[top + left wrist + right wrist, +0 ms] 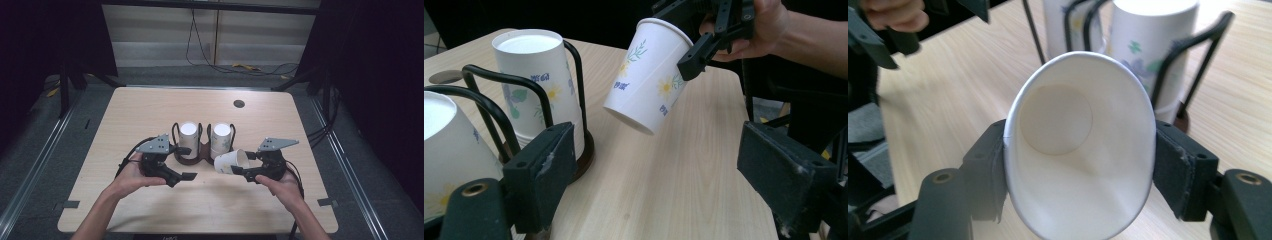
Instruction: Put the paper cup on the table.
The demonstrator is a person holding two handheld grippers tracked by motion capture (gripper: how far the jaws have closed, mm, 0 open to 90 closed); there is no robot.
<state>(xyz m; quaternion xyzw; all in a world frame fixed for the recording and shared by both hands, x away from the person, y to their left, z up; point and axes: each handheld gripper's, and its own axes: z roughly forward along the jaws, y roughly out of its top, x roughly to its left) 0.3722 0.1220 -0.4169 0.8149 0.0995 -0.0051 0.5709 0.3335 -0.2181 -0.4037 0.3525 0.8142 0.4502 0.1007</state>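
- Bench (150, 107): pale wood, round grommet (239, 103) beyond cup rack (192, 156)
- Floor: grey, cables behind
- Right gripper (239, 169): clamps paper cup (231, 161), right of rack
- Left gripper (186, 162): jaws wide, empty

Your right gripper (239, 169) clamps a paper cup (231, 161) lying tilted above the bench (150, 107). Your left gripper (189, 163) sits beside the black wire holder (202, 150), which carries two upside-down cup stacks (188, 137).
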